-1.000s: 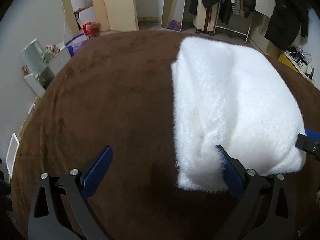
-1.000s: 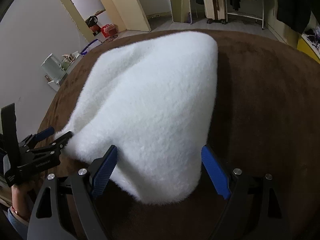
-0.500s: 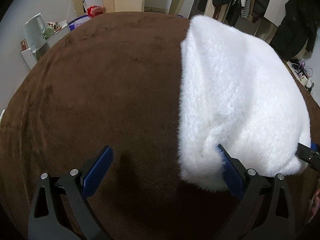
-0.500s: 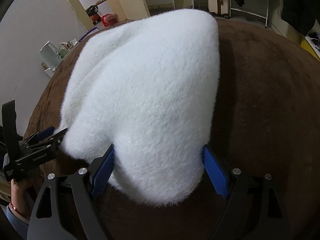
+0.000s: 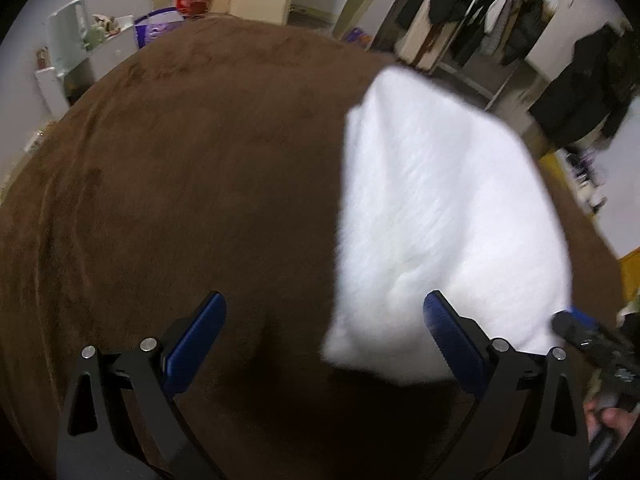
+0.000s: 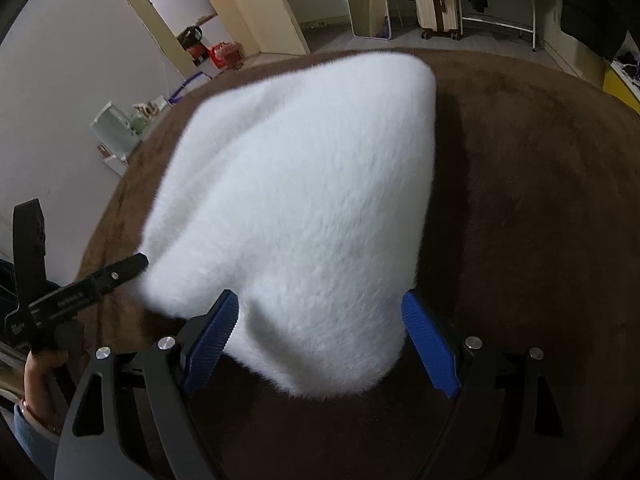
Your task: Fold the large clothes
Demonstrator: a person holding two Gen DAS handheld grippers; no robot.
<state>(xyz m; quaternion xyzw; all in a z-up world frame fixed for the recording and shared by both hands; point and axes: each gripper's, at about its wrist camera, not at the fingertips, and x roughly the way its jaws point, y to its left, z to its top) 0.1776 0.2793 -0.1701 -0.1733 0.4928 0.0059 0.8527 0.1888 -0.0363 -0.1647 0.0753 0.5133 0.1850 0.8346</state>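
We hover both wide-open grippers, left gripper (image 5: 322, 320) and right gripper (image 6: 320, 320), holding nothing, over the folded white fleece (image 6: 304, 200); next, probably one more fold.

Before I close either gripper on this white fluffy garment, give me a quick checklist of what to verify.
1. Right gripper open: ok, jaws stand wide.
2. Garment between the right gripper's jaws: ok, the near end of the white fluffy garment sits between the blue pads.
3. Left gripper open: ok, jaws wide apart.
4. Garment between the left gripper's jaws: not ok, only its near left corner reaches in by the right-hand pad; mostly brown cover lies between them.
5. Garment folded flat and even: cannot tell, the left wrist view is blurred.
6. Nothing else lying on the garment: ok, its top looks bare in both views.
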